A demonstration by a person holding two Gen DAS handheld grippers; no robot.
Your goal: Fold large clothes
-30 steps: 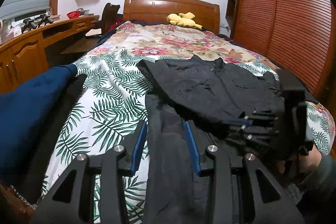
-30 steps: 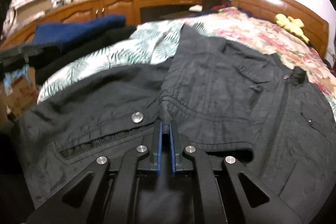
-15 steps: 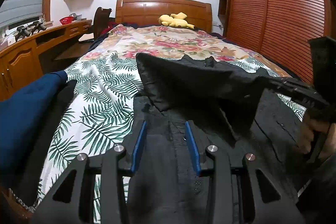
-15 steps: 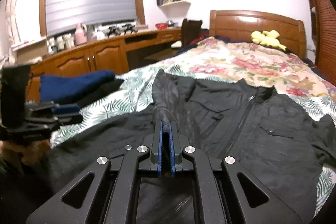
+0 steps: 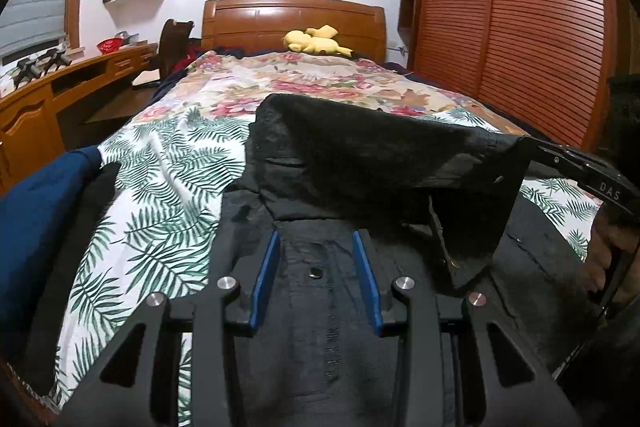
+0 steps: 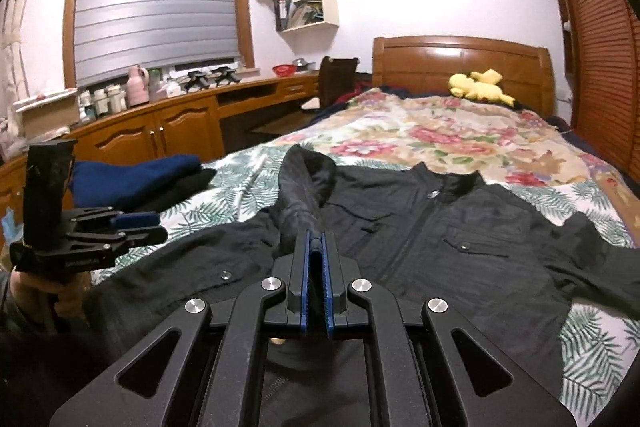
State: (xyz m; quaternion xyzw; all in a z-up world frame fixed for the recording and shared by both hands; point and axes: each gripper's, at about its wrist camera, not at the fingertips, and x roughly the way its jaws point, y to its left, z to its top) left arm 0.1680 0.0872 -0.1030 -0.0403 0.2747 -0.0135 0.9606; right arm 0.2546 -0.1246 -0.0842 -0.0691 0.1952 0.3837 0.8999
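- Left wrist view: the black jacket (image 5: 320,307) lies spread on the bed (image 5: 168,163), its body running from the near edge toward the headboard. The left tongs (image 5: 316,267) hover just over the front placket — jaws partly open, nothing between them, a snap button showing in the gap.
- Same view: the right tongs (image 5: 532,151) come in from the right edge, clamped on the cuff end of a sleeve (image 5: 380,151). The sleeve stretches taut across the jacket, from its shoulder on the left to the tongs on the right, lifted clear of the chest.
- Right wrist view: the right tongs (image 6: 316,267) are pinched fully together on that sleeve's (image 6: 304,195) end; the sleeve runs straight away from the tips toward its shoulder. The jacket's (image 6: 460,259) zip line and collar lie to the right of the tips, so I judge the fold goes that way.
- Same view: the left tongs (image 6: 140,225) hang at the left over the jacket's near side, empty; the right hand is plainly nearer the work.
- No containers on the bed — only folded dark blue clothing (image 6: 136,175) stacked at its left edge.
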